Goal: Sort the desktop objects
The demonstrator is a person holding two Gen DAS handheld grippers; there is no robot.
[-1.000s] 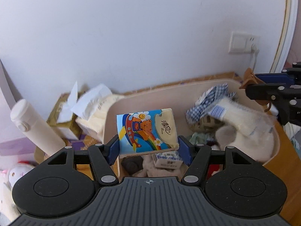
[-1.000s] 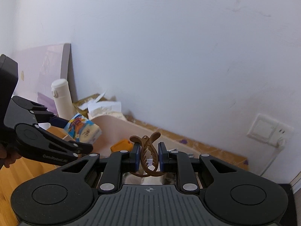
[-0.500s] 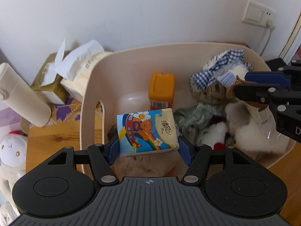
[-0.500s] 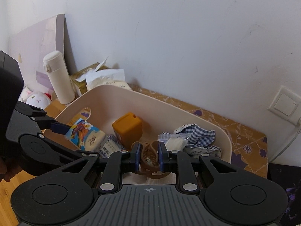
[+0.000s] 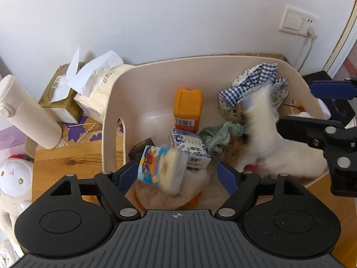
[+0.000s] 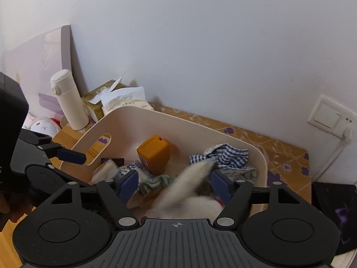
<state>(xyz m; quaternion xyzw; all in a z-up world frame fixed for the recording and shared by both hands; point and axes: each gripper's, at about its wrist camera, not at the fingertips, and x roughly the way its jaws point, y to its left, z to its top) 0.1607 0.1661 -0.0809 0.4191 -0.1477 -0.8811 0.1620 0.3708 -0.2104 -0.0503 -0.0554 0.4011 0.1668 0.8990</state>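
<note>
A beige bin [image 5: 116,93] [image 6: 169,120] holds an orange box [image 5: 187,109] [image 6: 154,154], a blue-and-white carton [image 5: 189,148], checked cloth [image 5: 252,82] [image 6: 225,154] and a white plush item [image 5: 267,134]. My left gripper [image 5: 176,175] is open over the bin's near side. The cartoon tissue pack [image 5: 160,167] is blurred, loose between its fingers, tilted over a beige plush. My right gripper [image 6: 176,182] is open above the bin's right part, with a blurred whitish piece [image 6: 189,181] between its fingers. The brown hair clip is not visible.
A white flask [image 5: 24,114] [image 6: 68,100], a tissue box [image 5: 60,93] and a soft tissue pack [image 5: 100,89] stand left of the bin by the wall. A white plush toy [image 5: 13,178] lies at the left. A wall socket [image 5: 297,21] is at the right.
Both grippers opened. The tissue pack left my left fingers and tips down into the bin. The hair clip left my right fingers and is out of sight.
</note>
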